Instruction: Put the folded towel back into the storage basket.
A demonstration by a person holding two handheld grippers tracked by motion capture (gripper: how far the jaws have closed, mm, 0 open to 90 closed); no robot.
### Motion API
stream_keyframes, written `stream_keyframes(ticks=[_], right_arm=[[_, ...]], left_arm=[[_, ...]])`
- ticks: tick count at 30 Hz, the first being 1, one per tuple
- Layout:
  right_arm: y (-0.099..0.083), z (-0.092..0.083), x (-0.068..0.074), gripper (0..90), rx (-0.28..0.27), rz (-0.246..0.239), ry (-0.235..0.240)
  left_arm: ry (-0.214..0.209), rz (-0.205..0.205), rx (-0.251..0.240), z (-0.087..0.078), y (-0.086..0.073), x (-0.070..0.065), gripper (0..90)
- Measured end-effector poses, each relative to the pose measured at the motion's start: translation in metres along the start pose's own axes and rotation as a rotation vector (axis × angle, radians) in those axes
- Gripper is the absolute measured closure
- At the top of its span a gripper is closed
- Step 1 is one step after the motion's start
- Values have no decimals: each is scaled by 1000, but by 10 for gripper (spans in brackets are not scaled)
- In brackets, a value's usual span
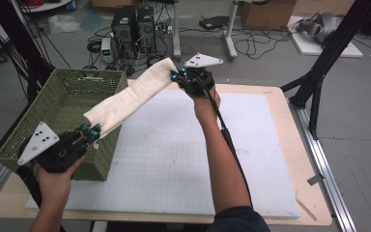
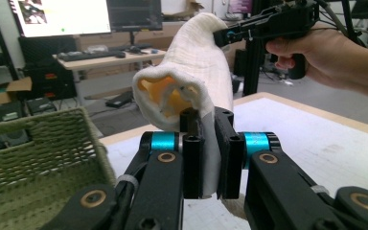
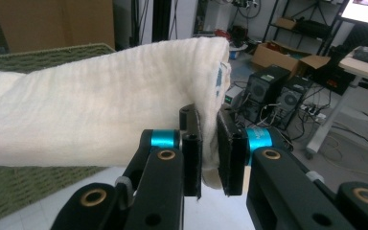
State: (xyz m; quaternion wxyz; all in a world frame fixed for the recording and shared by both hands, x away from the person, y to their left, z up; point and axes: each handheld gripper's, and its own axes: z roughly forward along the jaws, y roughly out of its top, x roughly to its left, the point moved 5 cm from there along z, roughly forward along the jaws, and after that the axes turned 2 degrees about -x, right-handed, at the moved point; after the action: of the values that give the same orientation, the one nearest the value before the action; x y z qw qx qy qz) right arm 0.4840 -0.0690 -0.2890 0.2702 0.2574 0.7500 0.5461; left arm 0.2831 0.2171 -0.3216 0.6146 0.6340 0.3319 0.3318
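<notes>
Right now you have the folded cream cloth (image 1: 131,94) stretched in the air between your 2 grippers, clear of the table (image 1: 299,145). Your left gripper (image 1: 92,132) is clamped shut on the near end, just over the right wall of the green basket (image 1: 53,108); in the left gripper view the cloth edge (image 2: 211,158) is pinched flat between the jaws, with a yellowish inner layer showing at the folded end. Your right gripper (image 1: 176,76) is closed on the far end, higher up and beyond the basket's far right corner; the right gripper view shows that end (image 3: 210,143) squeezed between the pads.

So the cloth's long axis runs diagonally, from low and near at your left to high and far at your right, along the basket's right side rather than over its middle. The basket lies to the left of that line, and your left hand (image 1: 55,181) is much the nearer to it. My guess is that the coming move carries both ends leftward, the right end travelling farthest, before lowering it in.
</notes>
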Motion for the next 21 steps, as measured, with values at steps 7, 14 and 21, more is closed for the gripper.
stream_keyframes(ticks=[7, 14, 21], right_arm=[[19, 23, 12, 819, -5, -30, 22], [31, 44, 23, 818, -7, -47, 44], [46, 77, 45, 818, -15, -56, 81]], left_arm=[[25, -7, -12, -10, 1, 9, 831], [64, -6, -15, -22, 1, 19, 831], [117, -16, -18, -39, -1, 33, 831]])
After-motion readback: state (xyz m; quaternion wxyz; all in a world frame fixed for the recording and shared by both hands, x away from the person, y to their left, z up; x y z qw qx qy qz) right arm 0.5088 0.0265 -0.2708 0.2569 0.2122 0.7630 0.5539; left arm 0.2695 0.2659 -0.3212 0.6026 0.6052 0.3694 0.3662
